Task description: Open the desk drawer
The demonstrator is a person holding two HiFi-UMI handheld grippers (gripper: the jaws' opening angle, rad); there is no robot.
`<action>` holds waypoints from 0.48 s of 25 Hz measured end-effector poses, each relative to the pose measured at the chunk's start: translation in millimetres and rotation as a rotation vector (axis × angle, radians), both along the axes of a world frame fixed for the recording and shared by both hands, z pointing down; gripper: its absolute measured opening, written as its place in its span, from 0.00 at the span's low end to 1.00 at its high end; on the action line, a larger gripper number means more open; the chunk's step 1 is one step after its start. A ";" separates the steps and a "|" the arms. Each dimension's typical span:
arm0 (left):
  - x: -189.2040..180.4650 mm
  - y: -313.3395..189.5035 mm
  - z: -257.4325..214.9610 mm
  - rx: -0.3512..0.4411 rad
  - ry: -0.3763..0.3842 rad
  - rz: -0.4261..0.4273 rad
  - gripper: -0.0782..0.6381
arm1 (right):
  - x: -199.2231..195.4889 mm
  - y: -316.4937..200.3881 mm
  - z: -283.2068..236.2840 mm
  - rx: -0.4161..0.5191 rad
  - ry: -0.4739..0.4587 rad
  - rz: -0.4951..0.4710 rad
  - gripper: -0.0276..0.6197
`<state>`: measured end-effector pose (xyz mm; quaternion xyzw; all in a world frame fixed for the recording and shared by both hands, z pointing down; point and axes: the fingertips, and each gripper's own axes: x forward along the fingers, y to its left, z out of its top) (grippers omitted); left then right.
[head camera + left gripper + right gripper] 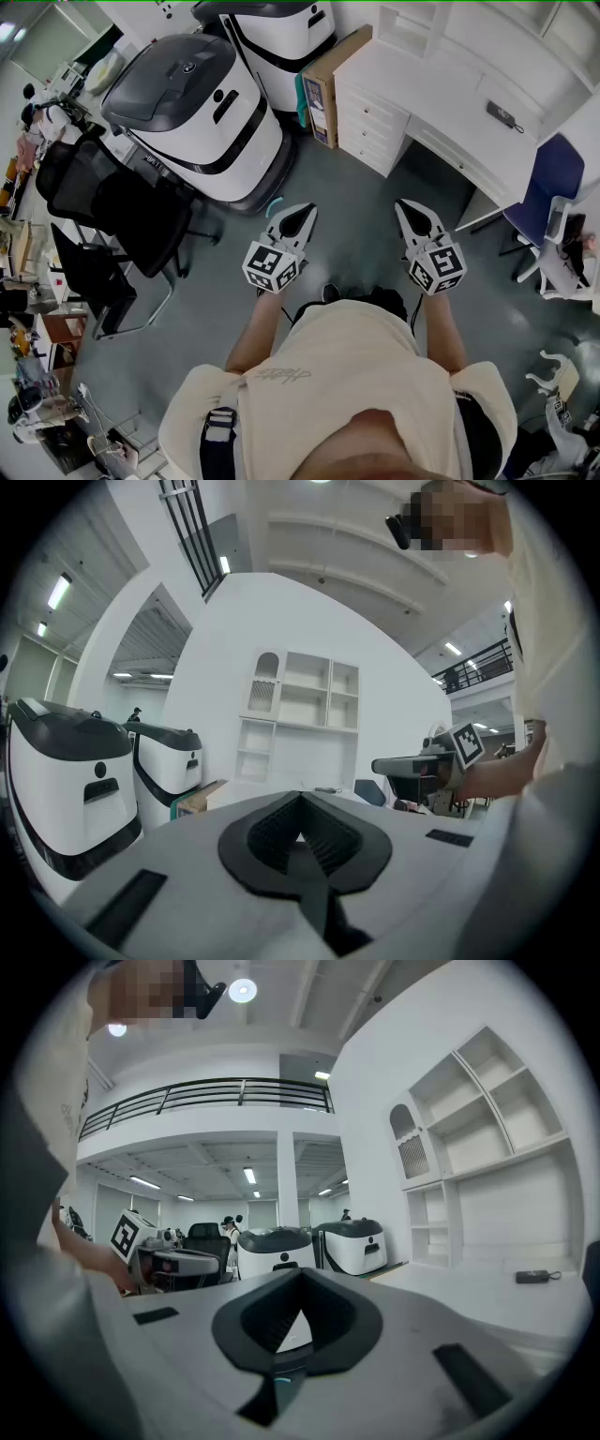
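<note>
- Head view: the left gripper (302, 216) and right gripper (411, 208) hang side by side over the floor (356, 234) at mid-frame. Both are well apart from the white table (441, 89) at upper right. Its drawers (368, 120) are closed.
- Left gripper view: the fingers (330, 841) are together with nothing between them. The shelves (302, 714) stand beyond at centre.
- Right gripper view: the fingers (258, 1316) are together and empty. The table (487, 1293) lies at lower right.

the left gripper (300, 801) holds its dark ribbed jaws tip to tip, nothing between them. beyond stands a tall white open shelf unit (302, 714), a rounded white-and-black machine (66, 780) at left, the right gripper (382, 766) at right.
</note>
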<state>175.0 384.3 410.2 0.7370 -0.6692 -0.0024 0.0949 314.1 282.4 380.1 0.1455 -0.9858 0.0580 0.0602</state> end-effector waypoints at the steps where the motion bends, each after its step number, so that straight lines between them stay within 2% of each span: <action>1: -4.8 1.0 1.1 0.000 0.002 0.006 0.11 | -4.8 1.8 -0.8 -0.002 -0.020 0.005 0.03; 6: -26.4 5.8 11.5 -0.009 0.013 0.028 0.11 | -23.0 7.8 0.2 -0.027 -0.070 0.034 0.03; 12: -42.1 -0.9 27.6 -0.020 0.055 0.002 0.11 | -32.2 0.1 12.9 -0.049 -0.015 0.029 0.03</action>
